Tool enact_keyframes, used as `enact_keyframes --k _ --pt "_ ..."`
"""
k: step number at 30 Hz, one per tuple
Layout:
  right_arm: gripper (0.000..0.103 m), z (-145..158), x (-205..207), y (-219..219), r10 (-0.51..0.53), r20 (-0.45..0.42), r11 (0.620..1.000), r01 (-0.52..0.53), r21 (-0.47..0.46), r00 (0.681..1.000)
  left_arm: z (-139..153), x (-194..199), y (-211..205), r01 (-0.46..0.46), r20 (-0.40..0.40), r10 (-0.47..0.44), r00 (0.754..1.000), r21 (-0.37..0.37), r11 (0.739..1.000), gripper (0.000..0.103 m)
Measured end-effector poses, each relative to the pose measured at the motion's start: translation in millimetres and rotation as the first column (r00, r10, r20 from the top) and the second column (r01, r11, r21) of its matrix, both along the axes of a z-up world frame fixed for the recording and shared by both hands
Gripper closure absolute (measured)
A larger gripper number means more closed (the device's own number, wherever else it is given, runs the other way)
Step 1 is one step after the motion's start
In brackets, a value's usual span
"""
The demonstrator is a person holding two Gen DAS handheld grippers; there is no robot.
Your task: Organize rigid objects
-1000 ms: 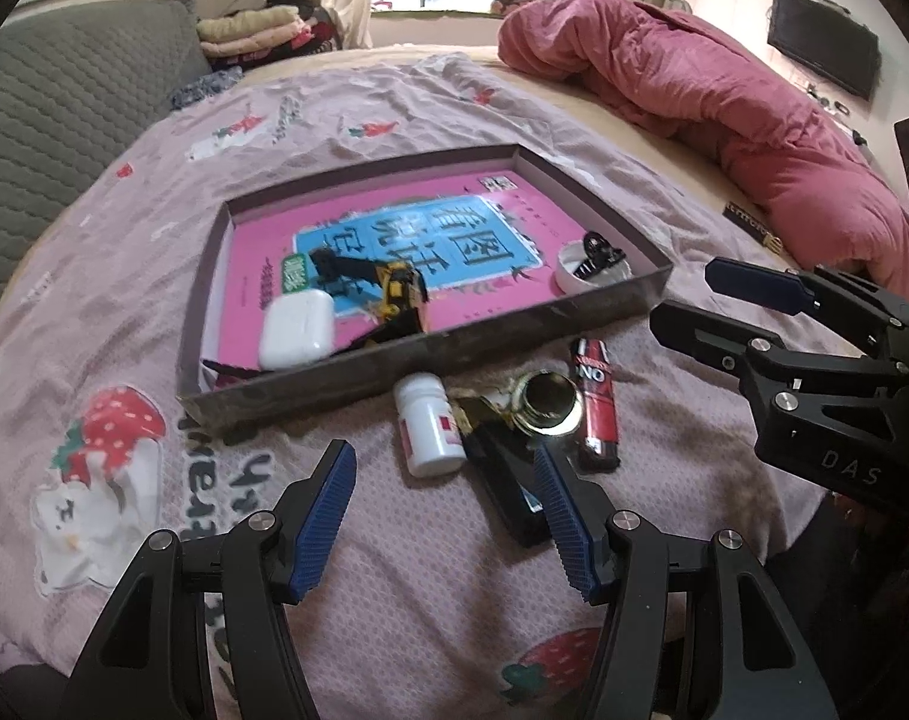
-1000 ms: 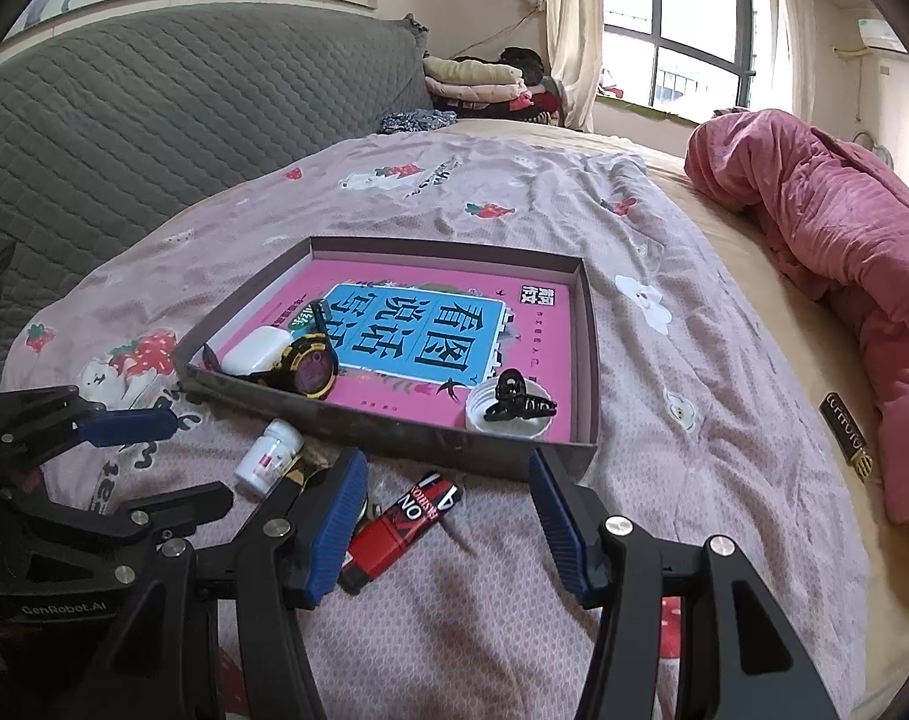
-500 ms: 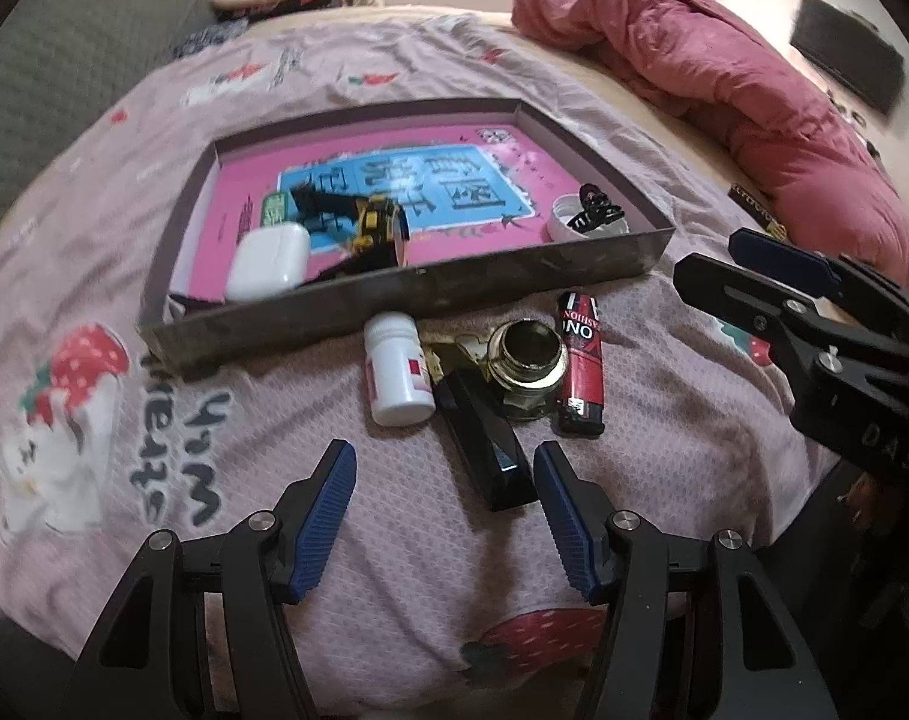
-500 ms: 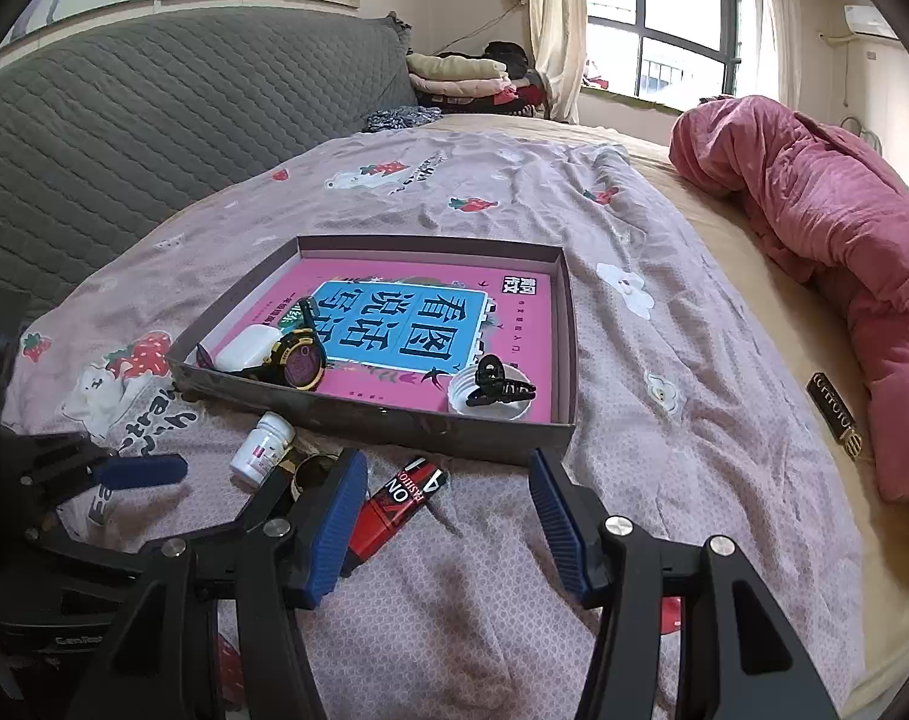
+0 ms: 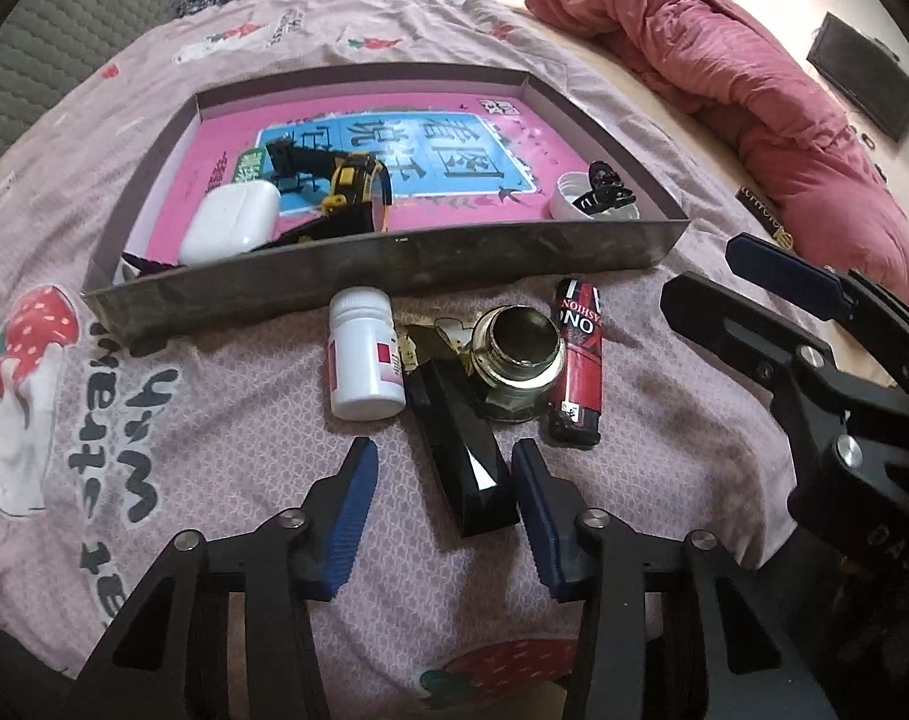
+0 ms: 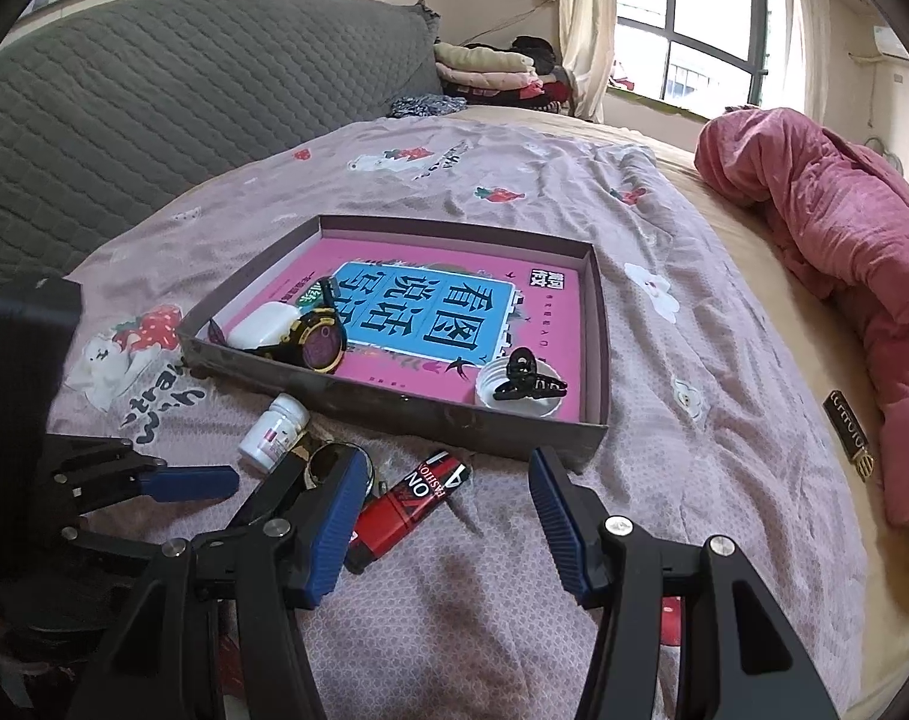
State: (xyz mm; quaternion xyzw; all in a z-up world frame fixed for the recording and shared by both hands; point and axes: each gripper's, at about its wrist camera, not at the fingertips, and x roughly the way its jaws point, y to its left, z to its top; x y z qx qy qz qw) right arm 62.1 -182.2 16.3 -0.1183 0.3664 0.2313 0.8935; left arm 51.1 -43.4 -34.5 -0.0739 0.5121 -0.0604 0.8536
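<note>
A shallow tray (image 5: 394, 258) (image 6: 394, 411) with a pink book inside lies on the bed. It holds a white earbud case (image 5: 229, 231), a yellow-black tape measure (image 5: 349, 192) and a white lid with a black hair clip (image 5: 598, 201). In front of it lie a white pill bottle (image 5: 364, 354) (image 6: 274, 432), a black rectangular case (image 5: 463, 456), a round brass jar (image 5: 517, 354) and a red lighter (image 5: 577, 369) (image 6: 409, 504). My left gripper (image 5: 439, 504) is open, its fingers either side of the black case's near end. My right gripper (image 6: 448, 525) is open, above the sheet near the lighter.
A pink quilt (image 5: 724, 60) (image 6: 844, 240) is bunched at the right of the bed. A grey quilted headboard (image 6: 154, 108) rises behind. A small black tag (image 6: 850, 432) lies on the sheet at the right. Folded clothes (image 6: 490, 69) sit near the window.
My left gripper has moved forward and down so its open fingers now flank the black case. The right gripper has drawn back slightly and stays open.
</note>
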Motion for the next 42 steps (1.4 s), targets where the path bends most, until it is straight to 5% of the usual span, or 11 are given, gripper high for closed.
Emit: enact_keyframes --k 14,42 --pt "0.047 -19 1 22 0.111 -0.051 0.991 -0.114 -0.062 0.992 -6 13 24 -0.04 -0.019 0.039 0.999 -0.023 0.999 0.072" --pt "0.047 -47 19 50 0.273 -0.128 0.957 -0.282 -0.065 0.954 -11 20 34 0.018 -0.055 -0.022 0.998 -0.086 0.996 0.072"
